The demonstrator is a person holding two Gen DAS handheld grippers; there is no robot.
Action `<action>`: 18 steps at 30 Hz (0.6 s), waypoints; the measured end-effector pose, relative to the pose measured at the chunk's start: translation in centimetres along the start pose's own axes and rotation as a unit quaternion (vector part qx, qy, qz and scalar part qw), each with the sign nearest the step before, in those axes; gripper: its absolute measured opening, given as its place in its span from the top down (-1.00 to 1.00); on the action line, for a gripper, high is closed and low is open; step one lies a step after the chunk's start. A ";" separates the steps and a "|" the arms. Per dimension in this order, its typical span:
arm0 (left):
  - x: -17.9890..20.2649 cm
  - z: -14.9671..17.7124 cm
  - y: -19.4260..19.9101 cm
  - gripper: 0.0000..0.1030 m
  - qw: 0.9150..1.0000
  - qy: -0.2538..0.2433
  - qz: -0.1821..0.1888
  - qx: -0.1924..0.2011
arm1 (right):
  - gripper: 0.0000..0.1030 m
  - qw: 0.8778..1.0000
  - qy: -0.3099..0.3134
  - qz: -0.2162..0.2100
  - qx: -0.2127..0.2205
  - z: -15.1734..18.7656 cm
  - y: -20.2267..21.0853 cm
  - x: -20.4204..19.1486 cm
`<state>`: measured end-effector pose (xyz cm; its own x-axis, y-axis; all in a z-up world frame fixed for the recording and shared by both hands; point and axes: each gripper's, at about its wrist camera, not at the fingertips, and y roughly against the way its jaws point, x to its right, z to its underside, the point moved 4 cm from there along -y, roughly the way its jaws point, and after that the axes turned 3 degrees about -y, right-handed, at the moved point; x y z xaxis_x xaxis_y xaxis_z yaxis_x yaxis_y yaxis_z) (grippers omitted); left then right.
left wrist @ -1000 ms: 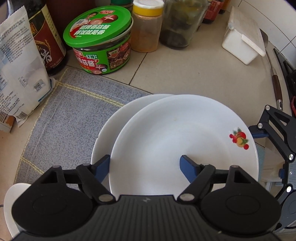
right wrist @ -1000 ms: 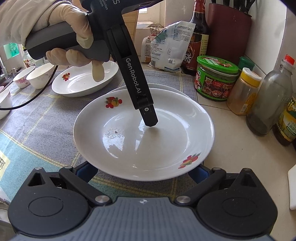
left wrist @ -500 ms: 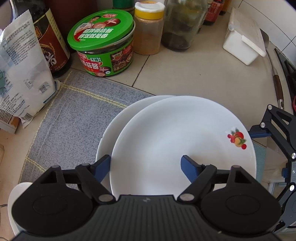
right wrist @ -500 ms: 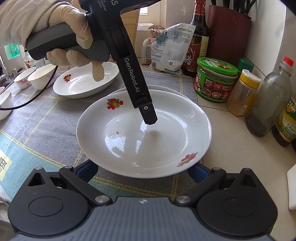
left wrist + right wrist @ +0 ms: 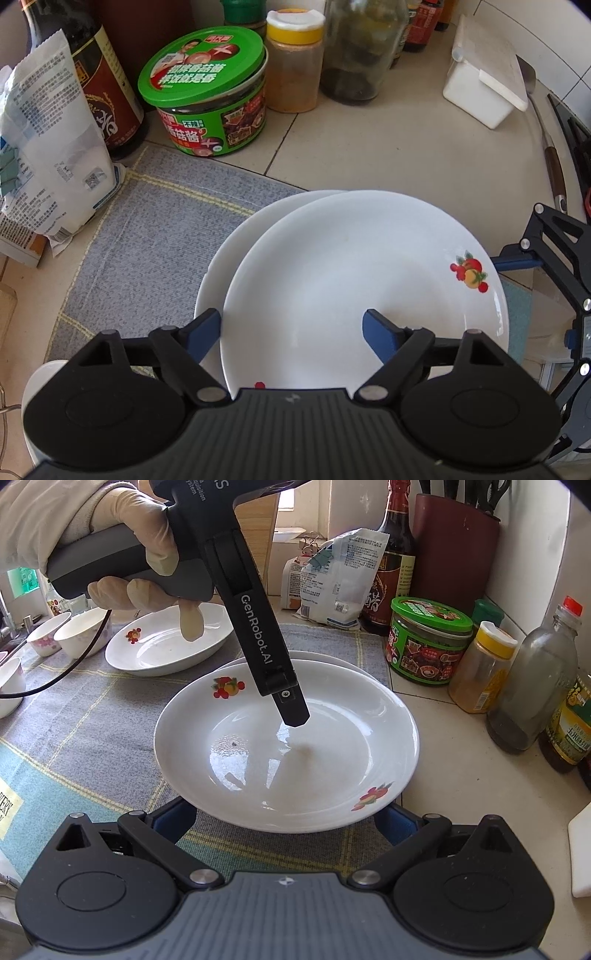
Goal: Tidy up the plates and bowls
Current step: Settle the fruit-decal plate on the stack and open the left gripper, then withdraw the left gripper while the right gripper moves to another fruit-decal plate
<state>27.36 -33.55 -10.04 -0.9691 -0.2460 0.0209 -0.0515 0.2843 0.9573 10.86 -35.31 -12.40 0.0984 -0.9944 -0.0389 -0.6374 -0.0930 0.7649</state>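
Observation:
A white plate with fruit prints (image 5: 354,273) (image 5: 288,753) lies on a second white plate (image 5: 225,258) (image 5: 347,666), a little off-centre, on the grey cloth (image 5: 147,236). My left gripper (image 5: 291,332) points down at the top plate's near rim, one blue finger outside the rim and one inside the bowl of the plate. Its jaws are opening and the pads stand off the rim. In the right wrist view one of its fingers (image 5: 291,709) hangs just above the plate's middle. My right gripper (image 5: 284,821) stands open at the opposite rim, fingertips low beside the plate.
A third fruit-print plate (image 5: 166,646) and several small bowls (image 5: 81,635) stand at the cloth's far left. A green-lidded jar (image 5: 207,96), spice jar (image 5: 293,62), bottles, a paper bag (image 5: 48,147), a white box (image 5: 484,85) and a knife (image 5: 550,155) line the counter.
The left gripper's jaws have widened a little around the plate's rim. The top plate has shifted slightly over the lower one. The right gripper has kept still.

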 end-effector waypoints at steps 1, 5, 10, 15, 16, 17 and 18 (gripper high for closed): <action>0.0 0.0 0.1 -0.62 1.000 0.001 0.000 0.001 | -1.00 1.000 0.000 0.000 0.000 0.0 0.0 0.0; 0.1 0.1 0.5 -0.63 1.000 0.002 0.001 0.007 | -1.00 1.000 0.001 0.000 0.002 0.0 0.2 0.0; 0.5 0.5 0.9 -0.63 1.000 -0.002 0.002 0.015 | -1.00 1.000 0.004 0.003 0.010 0.0 0.3 -0.1; 0.7 1.1 2.2 -0.63 0.999 0.005 -0.005 0.043 | -1.00 1.000 0.006 0.000 0.018 -0.2 0.7 -0.5; 0.7 1.3 2.6 -0.63 0.999 0.006 -0.006 0.049 | -1.00 1.000 0.007 0.001 0.019 -0.2 0.8 -0.6; 0.9 1.4 3.0 -0.63 0.998 0.008 -0.006 0.057 | -1.00 1.000 0.006 0.001 0.020 -0.2 0.8 -0.7; 1.0 1.6 3.4 -0.63 0.998 0.010 -0.008 0.066 | -1.00 1.000 0.006 0.001 0.021 -0.2 0.9 -0.8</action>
<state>25.85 -31.33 -7.27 -0.9630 -0.2693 0.0119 -0.1002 0.3984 0.9117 10.41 -34.64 -11.57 0.1048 -0.9941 -0.0294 -0.6697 -0.0924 0.7369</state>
